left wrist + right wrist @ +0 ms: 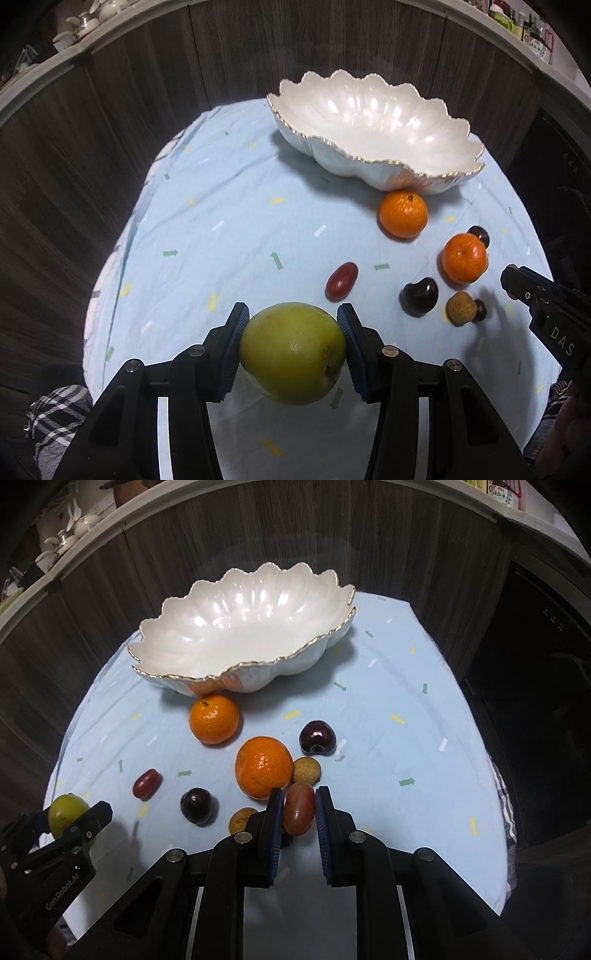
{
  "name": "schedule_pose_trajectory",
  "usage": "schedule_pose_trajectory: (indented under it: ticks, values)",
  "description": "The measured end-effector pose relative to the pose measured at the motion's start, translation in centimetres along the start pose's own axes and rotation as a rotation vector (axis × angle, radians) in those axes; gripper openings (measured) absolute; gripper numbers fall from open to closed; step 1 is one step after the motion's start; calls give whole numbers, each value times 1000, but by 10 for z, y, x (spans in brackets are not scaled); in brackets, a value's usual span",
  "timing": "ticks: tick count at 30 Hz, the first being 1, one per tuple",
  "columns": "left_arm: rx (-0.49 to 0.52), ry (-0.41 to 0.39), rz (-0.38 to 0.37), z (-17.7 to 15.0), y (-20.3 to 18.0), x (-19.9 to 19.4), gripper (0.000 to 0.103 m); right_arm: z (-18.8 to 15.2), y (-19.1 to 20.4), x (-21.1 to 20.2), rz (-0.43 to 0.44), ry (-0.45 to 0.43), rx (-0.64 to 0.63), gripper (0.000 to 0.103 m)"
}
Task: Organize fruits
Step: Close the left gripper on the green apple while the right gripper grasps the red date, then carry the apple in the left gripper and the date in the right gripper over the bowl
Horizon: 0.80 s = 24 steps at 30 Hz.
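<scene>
Fruits held: left tongs (291,332) clamp green apple (291,352), right tongs (299,805) red grape (298,812).

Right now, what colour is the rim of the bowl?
Gold, on a pearly white bowl; the right wrist view shows it best.

A glossy, pearly glazed bowl (373,122) with a gilt rim is seen on a matt, creased cloth (221,221). Dimpled peel is shown by the tangerines (214,720), shiny smooth skin by the cherries (317,737). Ribbed blue pads (323,827) are fitted to matt black plastic.
</scene>
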State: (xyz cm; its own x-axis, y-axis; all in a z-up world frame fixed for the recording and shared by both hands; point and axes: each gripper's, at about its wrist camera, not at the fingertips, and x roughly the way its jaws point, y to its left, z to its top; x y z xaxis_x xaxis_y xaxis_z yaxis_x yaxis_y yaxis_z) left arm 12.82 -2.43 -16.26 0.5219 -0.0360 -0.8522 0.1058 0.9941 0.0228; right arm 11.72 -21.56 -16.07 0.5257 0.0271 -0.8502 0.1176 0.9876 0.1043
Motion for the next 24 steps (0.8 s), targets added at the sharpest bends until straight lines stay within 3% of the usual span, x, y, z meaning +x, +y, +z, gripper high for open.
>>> schedule_pose_trajectory:
  ticks: [24]
  values:
    - [14,-102,-10,25,-7,-52,49,18,-4,-51,4,-120,-1,19]
